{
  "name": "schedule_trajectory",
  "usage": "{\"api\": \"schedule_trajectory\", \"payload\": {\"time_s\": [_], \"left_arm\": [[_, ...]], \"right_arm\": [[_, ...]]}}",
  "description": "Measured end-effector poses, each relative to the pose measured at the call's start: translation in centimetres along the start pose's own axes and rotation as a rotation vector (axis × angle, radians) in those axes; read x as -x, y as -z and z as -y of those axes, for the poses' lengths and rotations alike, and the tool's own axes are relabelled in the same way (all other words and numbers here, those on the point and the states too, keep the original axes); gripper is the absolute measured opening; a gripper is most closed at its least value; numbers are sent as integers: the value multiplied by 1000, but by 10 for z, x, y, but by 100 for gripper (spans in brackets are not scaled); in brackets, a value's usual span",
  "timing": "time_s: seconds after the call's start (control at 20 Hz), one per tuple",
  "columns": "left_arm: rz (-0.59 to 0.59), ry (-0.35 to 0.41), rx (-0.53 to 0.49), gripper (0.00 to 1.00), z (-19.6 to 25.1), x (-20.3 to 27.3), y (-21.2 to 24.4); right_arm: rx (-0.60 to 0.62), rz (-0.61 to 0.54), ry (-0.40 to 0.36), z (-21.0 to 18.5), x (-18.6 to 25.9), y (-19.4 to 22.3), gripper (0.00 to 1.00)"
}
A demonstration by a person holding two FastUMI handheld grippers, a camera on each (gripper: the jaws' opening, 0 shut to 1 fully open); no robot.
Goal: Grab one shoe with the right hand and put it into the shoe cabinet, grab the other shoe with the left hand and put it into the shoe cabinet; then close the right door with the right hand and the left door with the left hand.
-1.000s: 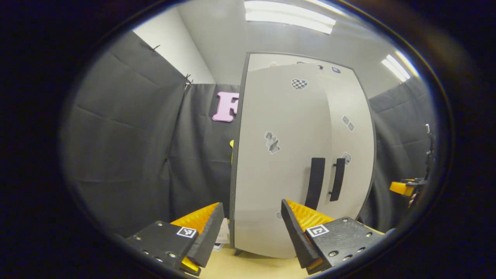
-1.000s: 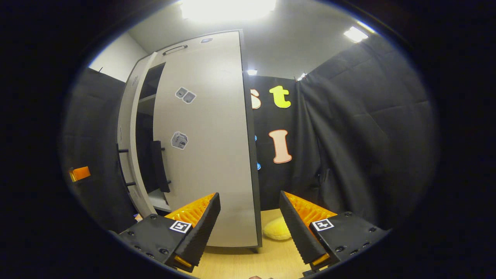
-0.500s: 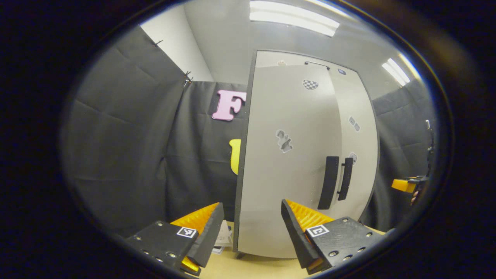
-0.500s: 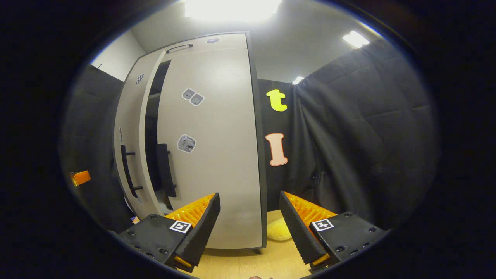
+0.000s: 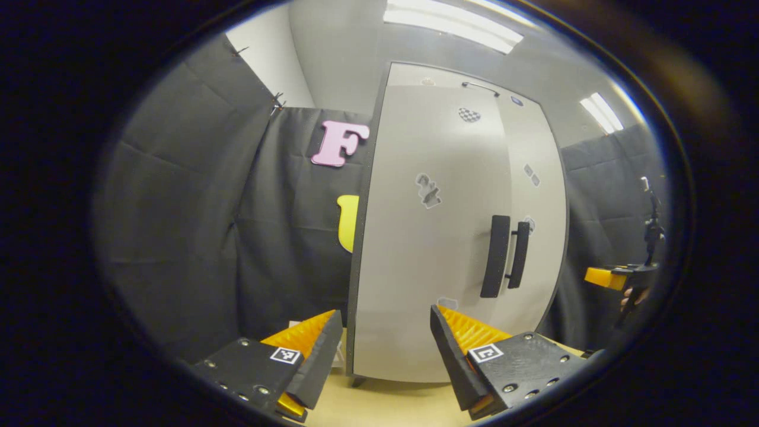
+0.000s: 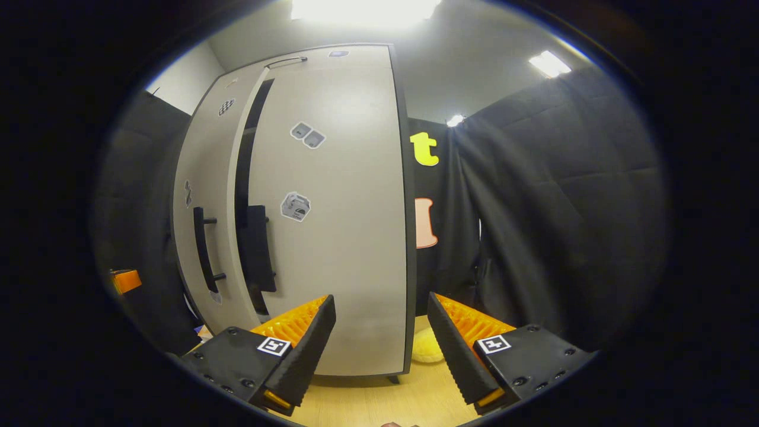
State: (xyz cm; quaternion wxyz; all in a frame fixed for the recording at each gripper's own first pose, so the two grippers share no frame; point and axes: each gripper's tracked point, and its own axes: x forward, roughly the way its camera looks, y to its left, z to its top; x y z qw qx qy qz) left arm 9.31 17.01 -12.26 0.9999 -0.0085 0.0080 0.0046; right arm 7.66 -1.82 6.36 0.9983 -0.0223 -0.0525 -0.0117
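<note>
The tall pale shoe cabinet point(image 5: 439, 148) stands in front of me. In the left gripper view its left door point(image 5: 415, 267) lies almost flush, and the two dark handles point(image 5: 495, 256) sit side by side. In the right gripper view the right door point(image 6: 350, 225) looks shut, while a narrow dark gap point(image 6: 242, 196) remains beside the left door point(image 6: 201, 166). My left gripper point(image 5: 385, 350) is open and holds nothing, low in front of the left door. My right gripper point(image 6: 382, 350) is open too, low by the cabinet's right edge.
A soft yellow thing point(image 6: 426, 350) lies on the wooden floor point(image 6: 367, 403) at the cabinet's right foot. Black cloth walls close in on both sides. The other gripper shows far right in the left gripper view point(image 5: 616, 277) and far left in the right gripper view point(image 6: 124, 280).
The left door has swung in towards the cabinet, so the dark gap between the doors has narrowed to a slit. Both grippers stayed open and shifted slightly.
</note>
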Motion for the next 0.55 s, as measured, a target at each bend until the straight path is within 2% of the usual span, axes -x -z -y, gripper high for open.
{"api": "schedule_trajectory", "payload": {"time_s": [0.05, 0.1, 0.15, 0.25, 0.3, 0.35, 0.55], "left_arm": [[-8, -2, 0, 86, 0, 0, -1], [-3, -4, -1, 86, -1, 0, -4], [2, -9, -5, 94, -2, -1, -7], [-6, -12, -14, 93, -3, -4, -9], [-7, -16, -18, 87, -4, -5, -11], [-6, -12, -22, 93, -5, -6, -12], [-13, -25, -42, 93, -9, -3, -10]], "right_arm": [[-1, 2, -2, -1, 1, -2, 98], [1, 20, 4, 2, 2, -7, 98], [6, 36, 17, 5, 3, -11, 98], [0, 37, 28, 8, 2, -13, 98], [-10, 37, 25, 7, 1, -15, 98], [-18, 40, 24, 7, 1, -17, 98], [-18, 46, 37, 13, -4, -20, 98]]}}
